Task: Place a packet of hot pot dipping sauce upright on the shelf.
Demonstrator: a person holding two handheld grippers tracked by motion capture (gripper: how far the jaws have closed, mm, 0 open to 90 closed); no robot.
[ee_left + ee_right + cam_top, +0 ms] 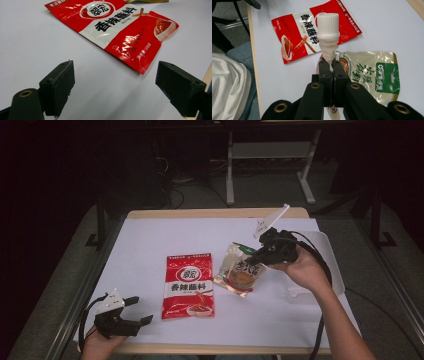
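Observation:
A red seasoning sachet [189, 285] [117, 27] [312, 32] lies flat in the middle of the white sheet. My right gripper [260, 256] [332, 63] is shut on the neck of a pouch with a white ribbed screw cap [327, 23], its spout pointing away from the jaws. Under and beyond it lies a beige pouch with a green label [235, 279] [374, 75]. My left gripper [141, 310] [115, 85] stands open near the front left corner, a short way from the red sachet, with nothing between its pads.
The white sheet [150, 240] covers a wooden table whose front edge [210, 350] is near the left hand. A crumpled white bag [320, 250] lies at the right side. A person's lap in jeans and a white cloth [229, 82] are beside the table.

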